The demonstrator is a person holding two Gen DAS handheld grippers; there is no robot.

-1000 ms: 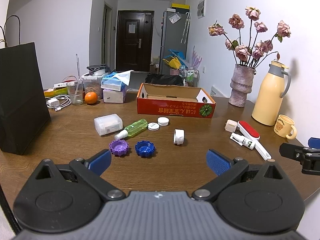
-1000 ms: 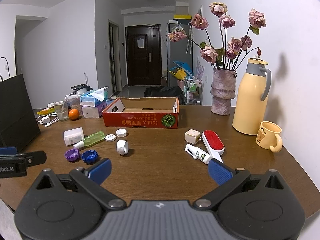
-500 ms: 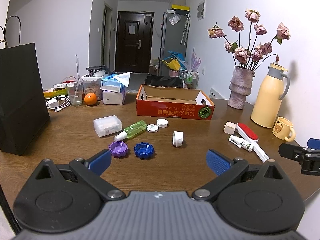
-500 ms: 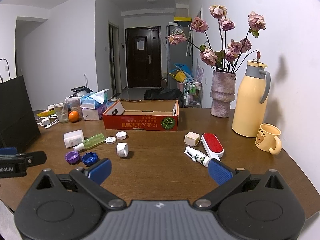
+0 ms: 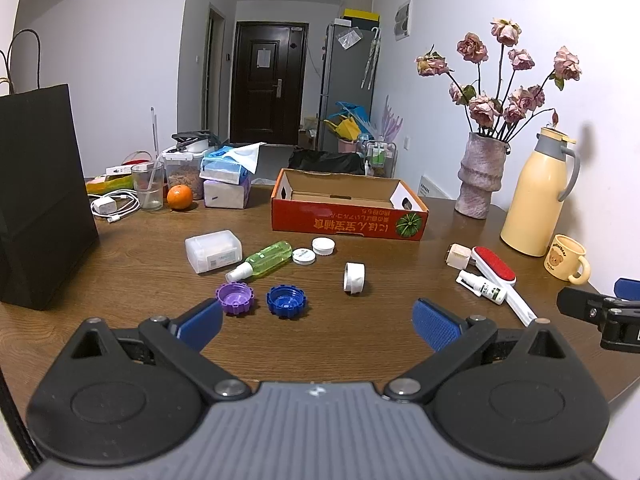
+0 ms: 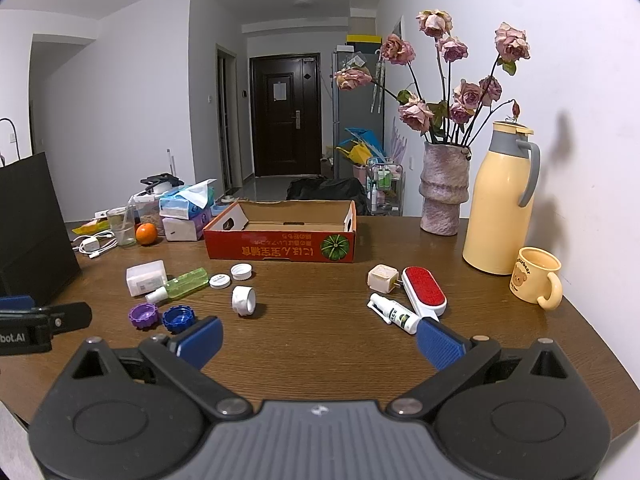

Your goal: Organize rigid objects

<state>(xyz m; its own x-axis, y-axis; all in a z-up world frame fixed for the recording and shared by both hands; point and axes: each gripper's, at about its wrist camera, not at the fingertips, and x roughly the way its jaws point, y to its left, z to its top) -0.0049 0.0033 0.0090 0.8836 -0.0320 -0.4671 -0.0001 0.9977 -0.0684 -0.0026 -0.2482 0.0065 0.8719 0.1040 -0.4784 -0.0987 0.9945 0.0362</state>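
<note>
Nothing sorted yet: the cardboard box [image 5: 348, 216] looks empty, with caps, bottles and lint brush [image 6: 424, 290] loose on the bench in front of it. Left claw [image 5: 316, 320] and right claw [image 6: 318, 338] both spread, holding nothing.

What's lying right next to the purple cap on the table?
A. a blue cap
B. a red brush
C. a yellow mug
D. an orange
A: the blue cap lies just beside the purple cap on the table, both open side up; the other things sit farther off.
</note>
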